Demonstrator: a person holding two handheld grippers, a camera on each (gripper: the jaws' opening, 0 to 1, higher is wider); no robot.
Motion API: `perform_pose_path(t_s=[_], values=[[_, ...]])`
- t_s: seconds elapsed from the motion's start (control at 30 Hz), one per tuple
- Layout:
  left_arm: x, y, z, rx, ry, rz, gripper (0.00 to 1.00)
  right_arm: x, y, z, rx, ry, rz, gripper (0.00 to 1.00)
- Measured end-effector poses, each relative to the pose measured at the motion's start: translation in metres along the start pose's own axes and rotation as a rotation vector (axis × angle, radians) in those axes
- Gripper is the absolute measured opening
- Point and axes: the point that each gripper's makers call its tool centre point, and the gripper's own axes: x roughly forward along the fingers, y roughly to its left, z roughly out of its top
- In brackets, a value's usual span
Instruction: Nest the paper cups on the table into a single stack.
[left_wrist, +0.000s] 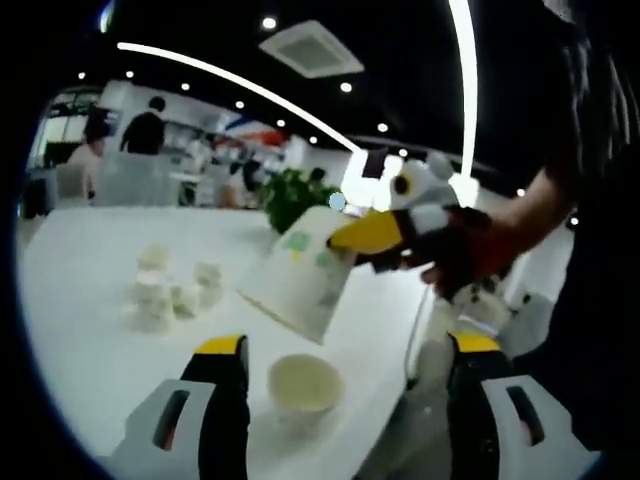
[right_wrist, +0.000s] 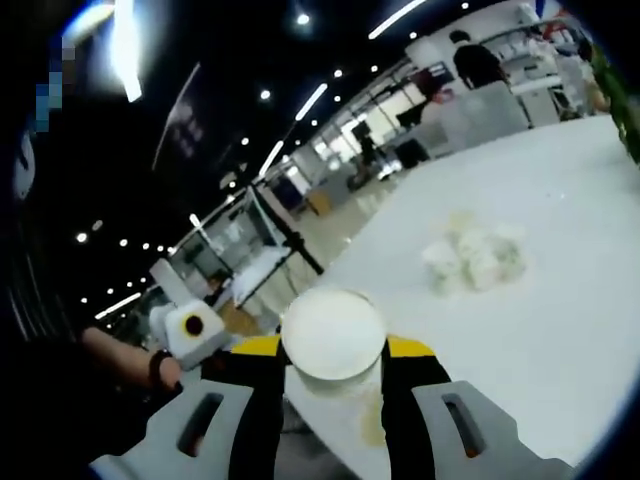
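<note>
In the left gripper view, the left gripper is seen with its jaws spread wide, nothing being held between them. A single paper cup is stood upright, mouth up, on the white tabletop between the two jaws, and no contact with either jaw is visible. Above that cup, the right gripper is brought in from the right of the view, held by a person's hand, and a second paper cup is clamped in it, tilted and off the tabletop. Farther back on the tabletop, a cluster of small white cups is grouped close together. A green plant is seen beyond the tabletop edge. In the right gripper view, the right gripper is closed on the held paper cup, its round base facing the camera. The cluster of cups is seen well beyond it on the tabletop.
</note>
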Motion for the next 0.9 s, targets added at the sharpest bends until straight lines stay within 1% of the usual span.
perform_pose_path(t_s=[0.07, 0.2, 0.33, 0.4, 0.47, 0.5, 0.63, 0.83, 0.9], values=[[0.0, -0.001, 0.002, -0.004, -0.007, -0.003, 0.79, 0.0, 0.001, 0.0, 0.01, -0.006, 0.005, 0.34], [-0.001, -0.004, 0.011, -0.02, -0.062, -0.018, 0.79, 0.0, 0.001, 0.0, 0.022, -0.011, 0.008, 0.34], [0.0, -0.004, 0.013, -0.033, -0.065, -0.023, 0.78, -0.002, 0.0, 0.001, 0.031, -0.017, 0.014, 0.34], [0.0, -0.004, 0.016, -0.046, -0.079, -0.026, 0.77, -0.002, -0.001, 0.002, 0.037, -0.021, 0.013, 0.34], [-0.001, -0.003, 0.021, -0.071, -0.108, -0.024, 0.77, -0.002, -0.001, 0.001, 0.045, -0.02, 0.015, 0.34], [-0.001, -0.004, 0.024, -0.086, -0.121, -0.03, 0.76, -0.002, -0.001, 0.001, 0.05, -0.021, 0.015, 0.34], [-0.001, -0.006, 0.028, -0.125, -0.139, -0.05, 0.7, -0.002, -0.001, 0.002, 0.062, -0.028, 0.022, 0.34], [-0.003, -0.003, 0.034, -0.162, -0.172, -0.053, 0.64, -0.002, 0.0, 0.003, 0.073, -0.031, 0.031, 0.34], [-0.004, -0.003, 0.037, -0.19, -0.186, -0.07, 0.58, -0.002, 0.0, 0.003, 0.074, -0.032, 0.033, 0.34]])
